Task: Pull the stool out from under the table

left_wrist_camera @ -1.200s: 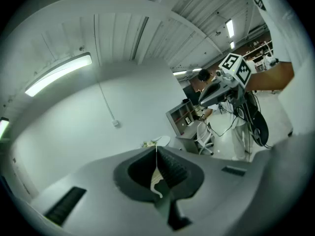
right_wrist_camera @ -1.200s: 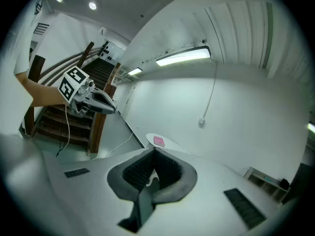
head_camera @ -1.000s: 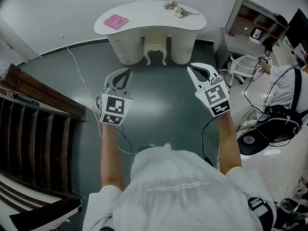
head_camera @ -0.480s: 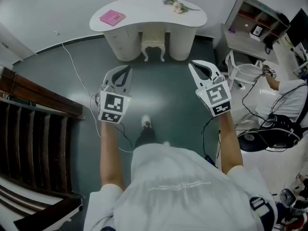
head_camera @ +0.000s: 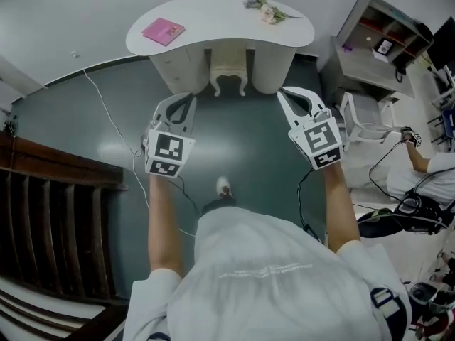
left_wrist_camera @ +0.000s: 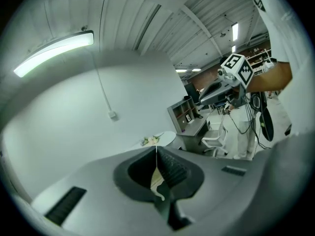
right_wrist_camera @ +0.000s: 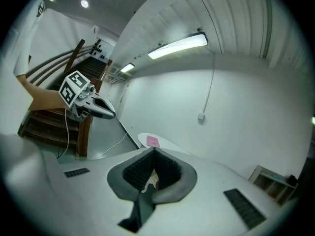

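A small cream stool (head_camera: 229,77) with curved legs stands tucked under the white kidney-shaped table (head_camera: 213,20), between its two pedestals. Both grippers hover over the dark floor just short of the table, empty. My left gripper (head_camera: 186,100) is shut, pointing at the left pedestal. Off the stool's right side, my right gripper (head_camera: 284,95) is also shut. In the left gripper view the shut jaws (left_wrist_camera: 156,149) show a cream sliver of the stool (left_wrist_camera: 156,179) behind them. The right gripper view has its jaws (right_wrist_camera: 154,150) closed likewise.
A pink book (head_camera: 163,31) and a flower sprig (head_camera: 264,11) lie on the table. A grey shelf desk (head_camera: 370,41) and white chair (head_camera: 361,109) stand at right, beside a person (head_camera: 426,176). Wooden stair railing (head_camera: 57,212) fills the left. A white cable (head_camera: 106,94) runs across the floor.
The person has stepped toward the table, a shoe now showing below the grippers. The table and stool look larger and nearer. Both grippers stay shut and empty.
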`<state>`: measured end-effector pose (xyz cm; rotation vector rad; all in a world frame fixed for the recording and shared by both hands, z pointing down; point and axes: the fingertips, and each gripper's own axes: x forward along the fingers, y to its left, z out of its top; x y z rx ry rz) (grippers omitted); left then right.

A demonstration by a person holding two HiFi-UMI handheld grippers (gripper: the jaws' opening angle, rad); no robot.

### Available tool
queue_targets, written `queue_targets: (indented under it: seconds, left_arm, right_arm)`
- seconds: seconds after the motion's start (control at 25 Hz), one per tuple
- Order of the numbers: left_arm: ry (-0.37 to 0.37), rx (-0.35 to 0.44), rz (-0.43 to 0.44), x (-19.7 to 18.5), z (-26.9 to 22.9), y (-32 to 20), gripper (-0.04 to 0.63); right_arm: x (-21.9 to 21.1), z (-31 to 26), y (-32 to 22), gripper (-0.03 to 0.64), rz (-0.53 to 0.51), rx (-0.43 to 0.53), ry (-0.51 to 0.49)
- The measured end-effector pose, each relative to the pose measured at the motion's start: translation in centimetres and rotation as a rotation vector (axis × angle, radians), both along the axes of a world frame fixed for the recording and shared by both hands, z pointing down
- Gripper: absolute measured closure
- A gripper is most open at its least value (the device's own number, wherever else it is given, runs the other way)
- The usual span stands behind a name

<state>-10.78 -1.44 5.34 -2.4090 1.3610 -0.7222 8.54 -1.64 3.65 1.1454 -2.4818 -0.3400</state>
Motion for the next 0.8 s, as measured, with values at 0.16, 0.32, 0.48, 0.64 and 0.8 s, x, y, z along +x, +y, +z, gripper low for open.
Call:
queue_targets:
  seconds: [0.16, 0.32, 0.48, 0.64, 0.8]
  left_arm:
    - [0.007, -0.012, 0.021, -2.6, -0.1, -5.5, 0.577]
    - [0.007, -0.029, 0.032, -5.0, 0.5, -10.3, 0.577]
    - [0.010, -0.072, 0.051, -7.0, 2.1, -14.7, 0.577]
    - [0.000, -0.096, 0.071, -8.4, 3.8, -18.6, 0.577]
    - [-0.001, -0.126, 0.078, -8.4, 6.0, -21.9, 0.577]
  right_arm:
    - [-3.0, 0.3, -4.8, 0.601, 0.009, -0.015, 0.032]
    - [-5.2, 1.2, -9.0, 0.601, 0.027, -0.042, 0.033]
    - [-6.1, 1.4, -13.5, 0.601, 0.108, -0.044, -0.024]
    - [-7.1, 2.4, -17.2, 0.601, 0.141, -0.048, -0.032]
    - [-7.6, 4.8, -20.4, 0.601, 0.127, -0.084, -0.018]
